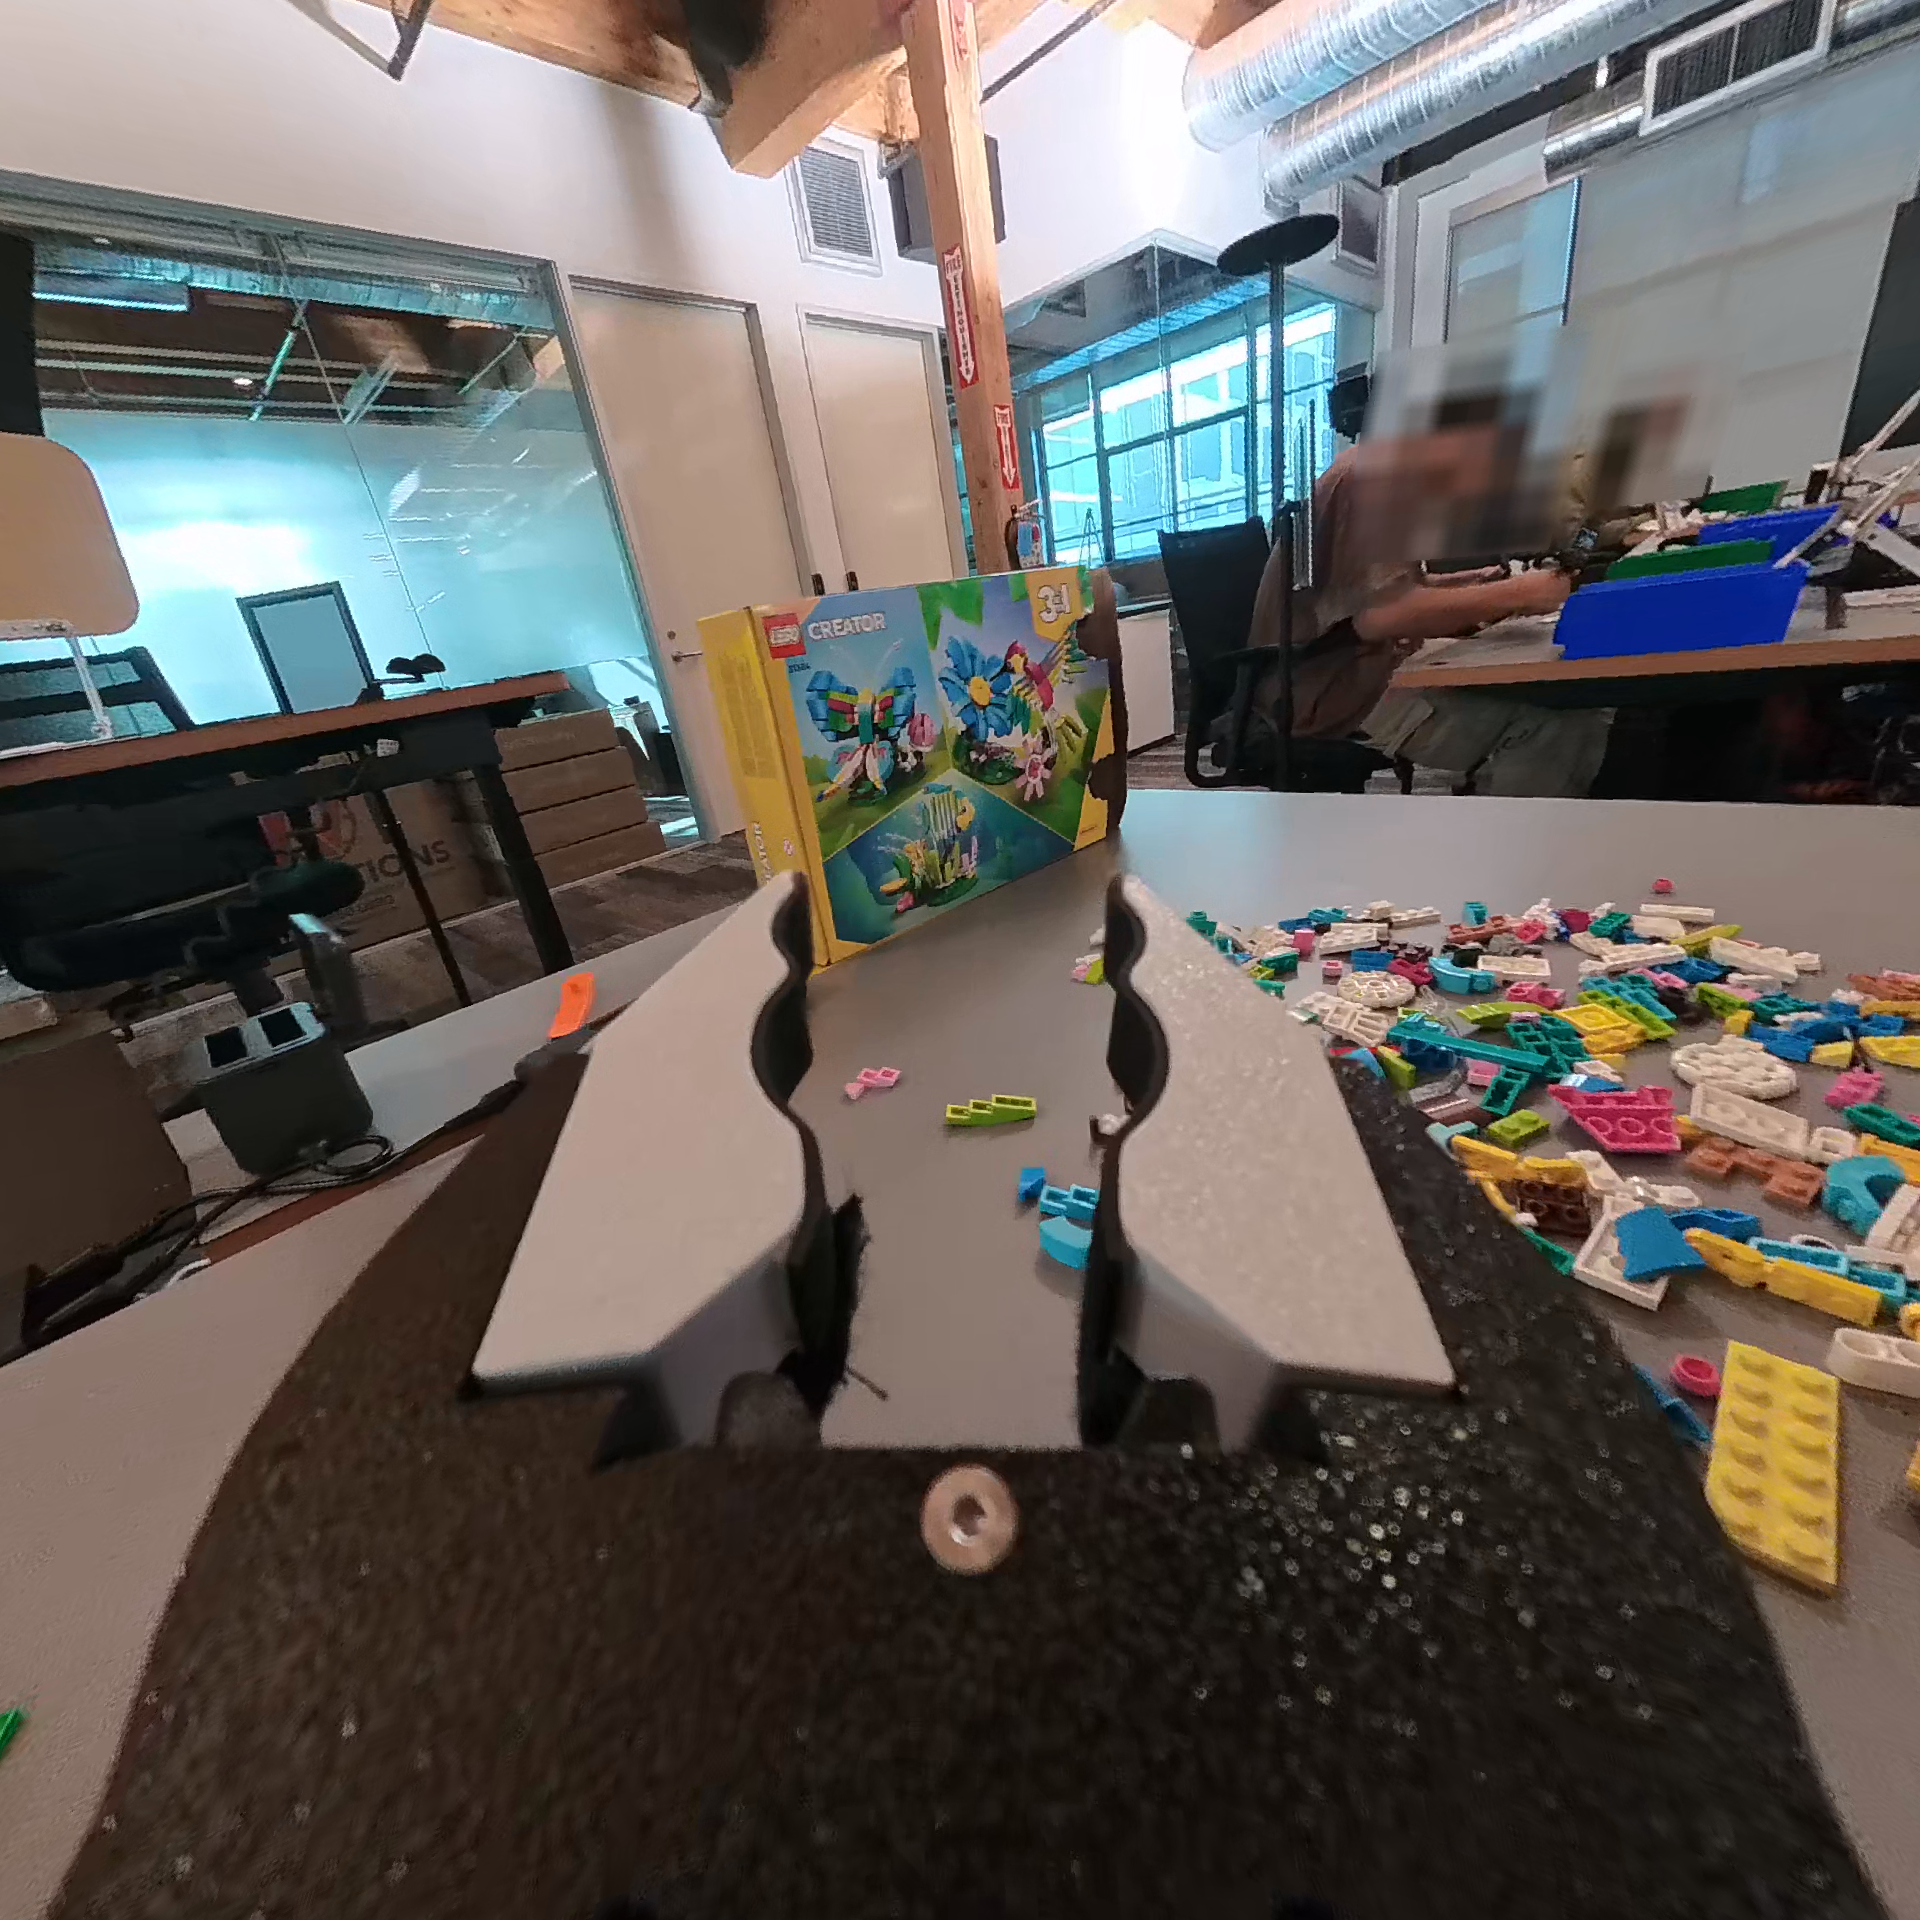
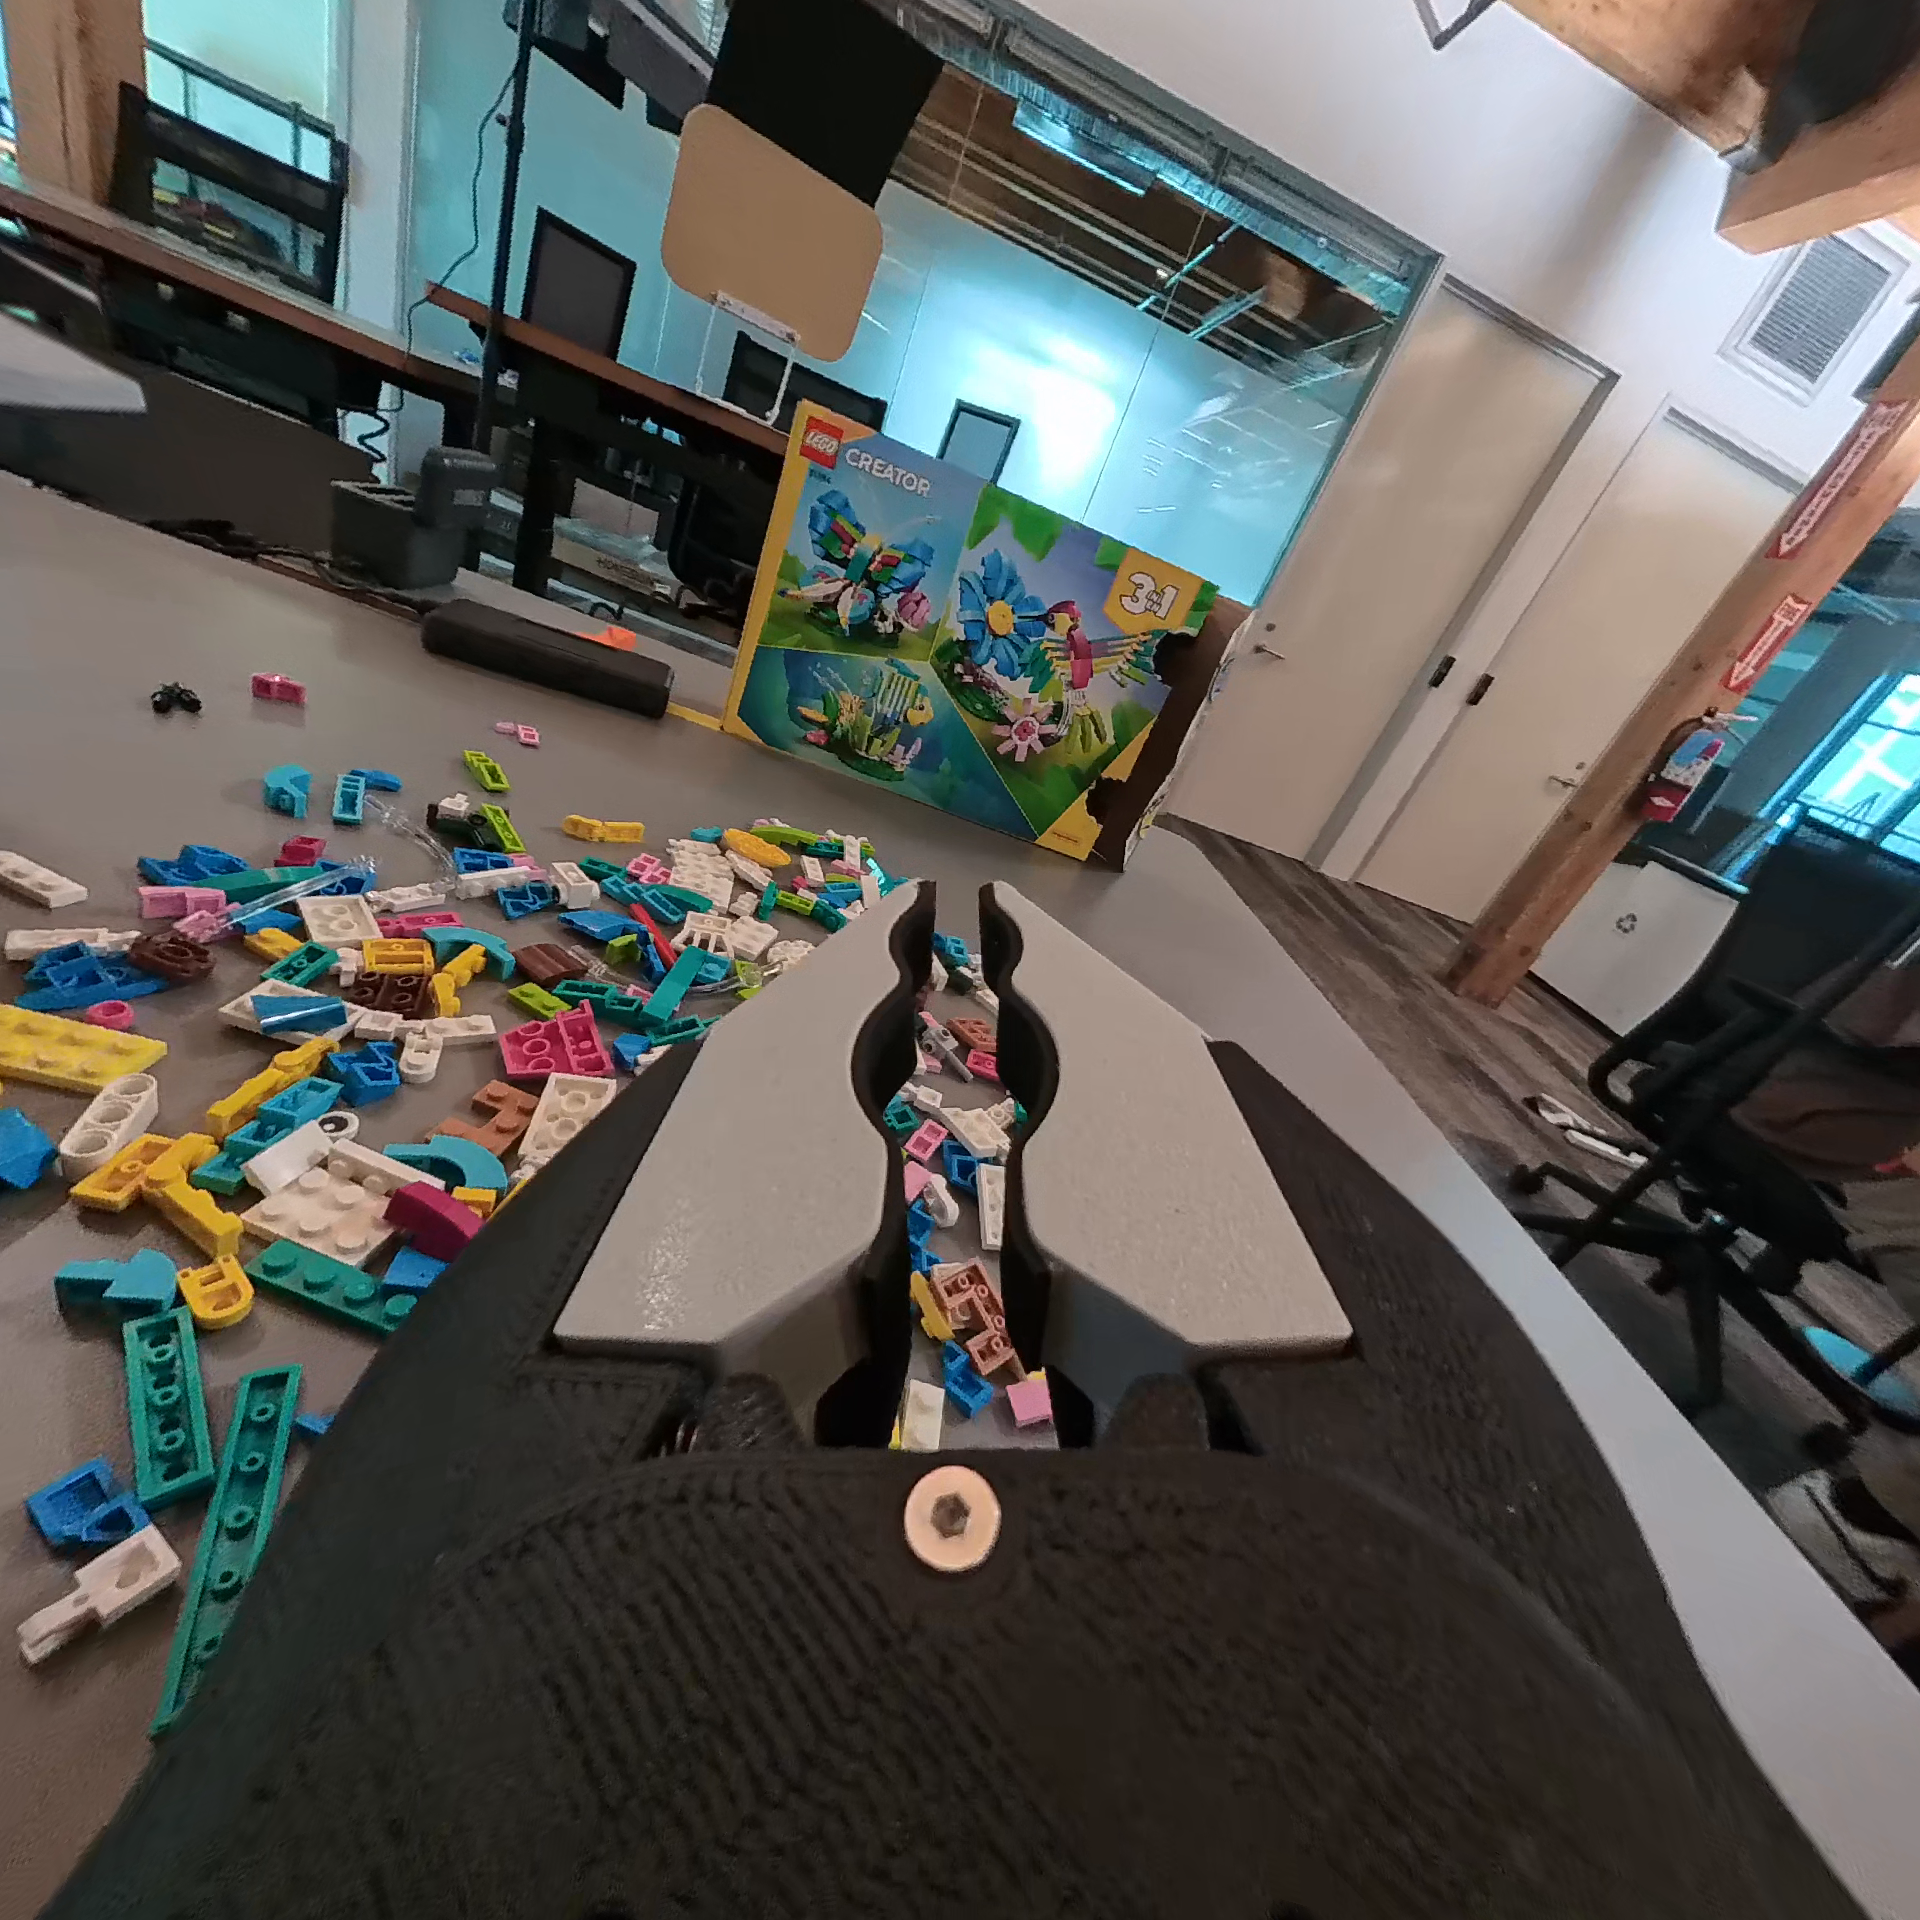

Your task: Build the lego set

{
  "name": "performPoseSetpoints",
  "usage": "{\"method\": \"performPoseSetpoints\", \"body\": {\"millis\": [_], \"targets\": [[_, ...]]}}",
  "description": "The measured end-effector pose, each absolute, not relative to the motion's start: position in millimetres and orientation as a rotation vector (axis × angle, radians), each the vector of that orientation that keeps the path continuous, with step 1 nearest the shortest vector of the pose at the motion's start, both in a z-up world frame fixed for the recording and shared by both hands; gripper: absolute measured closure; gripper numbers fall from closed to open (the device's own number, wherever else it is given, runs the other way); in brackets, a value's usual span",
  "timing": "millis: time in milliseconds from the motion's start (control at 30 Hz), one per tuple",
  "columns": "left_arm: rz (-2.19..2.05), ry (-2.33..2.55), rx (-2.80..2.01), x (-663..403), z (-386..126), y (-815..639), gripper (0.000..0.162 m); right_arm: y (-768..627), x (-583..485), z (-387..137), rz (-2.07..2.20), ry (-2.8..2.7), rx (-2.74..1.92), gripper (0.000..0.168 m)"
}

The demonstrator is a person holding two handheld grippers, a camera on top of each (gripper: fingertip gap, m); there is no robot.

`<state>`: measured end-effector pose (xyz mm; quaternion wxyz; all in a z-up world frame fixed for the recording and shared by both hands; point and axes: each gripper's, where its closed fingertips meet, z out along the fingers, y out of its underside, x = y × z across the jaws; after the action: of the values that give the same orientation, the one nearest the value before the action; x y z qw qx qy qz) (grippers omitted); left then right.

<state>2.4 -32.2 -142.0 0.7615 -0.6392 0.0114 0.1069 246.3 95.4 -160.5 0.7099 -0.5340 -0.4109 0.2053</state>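
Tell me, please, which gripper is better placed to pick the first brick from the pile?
Probably the right gripper: it sits over the brick pile. The left gripper points at mostly bare table, pile off to its right.

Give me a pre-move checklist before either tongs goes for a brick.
1. Left tongs open and empty: ok.
2. Right tongs open enough to grab: not ok, only a narrow gap at the tips.
3. Bricks loose within reach on the table: ok.
4. Lime brick lies alone ahead of the left tongs, easy to pick: ok.
5. Box upright behind the bricks, out of the way: ok.
6. Instructions showing the first step: cannot tell, none in view.
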Motion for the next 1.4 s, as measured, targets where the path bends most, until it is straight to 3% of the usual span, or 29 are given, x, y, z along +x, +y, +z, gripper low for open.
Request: {"method": "performPoseSetpoints", "body": {"millis": [1400], "targets": [[0.006, 0.251, -1.457, 65, -158, -19, 0.116, 107, 253, -170, 0.523, -0.917, -1.32, 0.161]]}}
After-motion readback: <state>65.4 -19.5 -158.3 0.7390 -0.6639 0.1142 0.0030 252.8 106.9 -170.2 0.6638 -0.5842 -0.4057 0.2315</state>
